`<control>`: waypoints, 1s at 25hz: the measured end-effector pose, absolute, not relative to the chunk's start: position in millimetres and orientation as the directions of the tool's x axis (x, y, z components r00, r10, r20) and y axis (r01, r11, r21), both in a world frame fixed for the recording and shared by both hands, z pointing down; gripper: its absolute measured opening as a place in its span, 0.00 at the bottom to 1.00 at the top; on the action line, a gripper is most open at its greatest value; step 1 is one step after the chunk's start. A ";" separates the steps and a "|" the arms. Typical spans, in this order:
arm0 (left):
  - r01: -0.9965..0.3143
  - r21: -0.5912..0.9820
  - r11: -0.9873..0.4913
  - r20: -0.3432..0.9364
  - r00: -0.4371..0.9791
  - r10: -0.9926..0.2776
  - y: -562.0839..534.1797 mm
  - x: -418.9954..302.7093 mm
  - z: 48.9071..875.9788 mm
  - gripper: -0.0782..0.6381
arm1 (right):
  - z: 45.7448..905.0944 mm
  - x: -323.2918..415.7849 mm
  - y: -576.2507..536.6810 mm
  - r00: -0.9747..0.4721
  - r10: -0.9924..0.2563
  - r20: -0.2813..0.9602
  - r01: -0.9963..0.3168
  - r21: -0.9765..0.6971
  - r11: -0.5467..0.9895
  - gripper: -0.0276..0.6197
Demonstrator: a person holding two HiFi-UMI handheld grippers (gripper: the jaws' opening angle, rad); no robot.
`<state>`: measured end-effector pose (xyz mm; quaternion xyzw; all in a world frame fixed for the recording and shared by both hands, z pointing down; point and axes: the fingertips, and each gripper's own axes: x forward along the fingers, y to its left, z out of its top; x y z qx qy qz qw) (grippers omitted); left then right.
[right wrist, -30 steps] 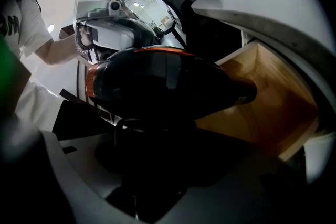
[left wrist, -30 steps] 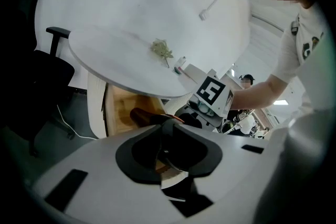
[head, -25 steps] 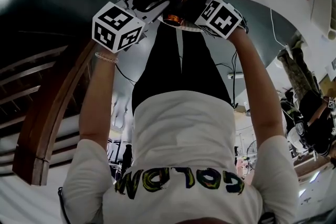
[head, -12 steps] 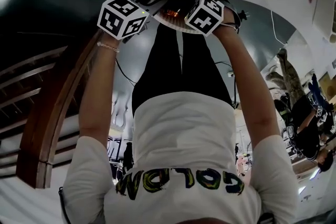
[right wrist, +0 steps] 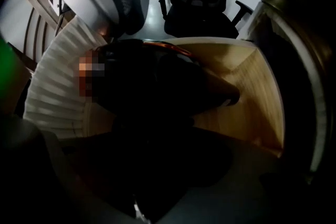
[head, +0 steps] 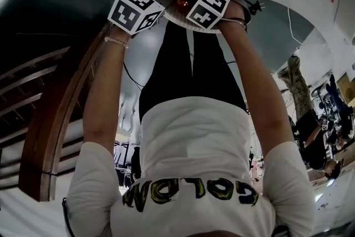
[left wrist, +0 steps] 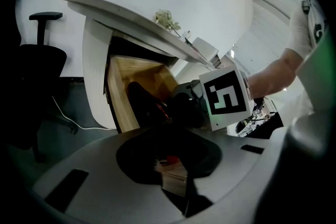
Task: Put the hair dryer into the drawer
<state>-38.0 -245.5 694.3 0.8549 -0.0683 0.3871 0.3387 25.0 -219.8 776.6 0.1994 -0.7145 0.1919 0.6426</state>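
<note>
Right gripper view: hand-held gripper [right wrist: 152, 139] pinches bulky black hair dryer [right wrist: 157, 81] over wooden drawer [right wrist: 257, 92].

Both arms outstretched, left gripper [head: 143, 4] near right gripper [head: 213, 6] (right pointing steeply down).

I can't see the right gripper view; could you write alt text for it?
A black hair dryer fills the middle, low over the pale wooden inside of an open drawer. Behind stands a black office chair; a white ribbed panel is at left, and the foreground is lost in shadow.
</note>
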 end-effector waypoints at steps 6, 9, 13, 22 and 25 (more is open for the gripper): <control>-0.407 0.515 -0.754 0.718 0.686 0.120 -247.1 -42.7 697.3 0.21 | 790.1 30.4 -226.2 0.006 -0.086 0.996 -0.490 0.078 0.868 0.44; -0.422 0.504 -0.753 0.723 0.683 0.102 -249.2 -46.2 695.0 0.21 | 798.6 31.8 -227.0 0.040 -0.108 0.993 -0.467 0.114 0.877 0.45; -0.453 0.483 -0.749 0.733 0.677 0.063 -252.5 -53.5 688.3 0.20 | 805.7 33.7 -226.5 0.080 -0.107 0.991 -0.460 0.132 0.878 0.45; -0.547 0.439 -0.712 0.731 0.679 -0.071 -250.2 -52.5 685.2 0.20 | 811.5 41.8 -221.2 0.020 -0.045 0.999 -0.514 0.049 0.856 0.55; -0.560 0.436 -0.705 0.721 0.685 -0.098 -231.3 -19.1 721.5 0.20 | 840.3 78.7 -201.3 -0.019 -0.042 0.999 -0.552 0.025 0.833 0.54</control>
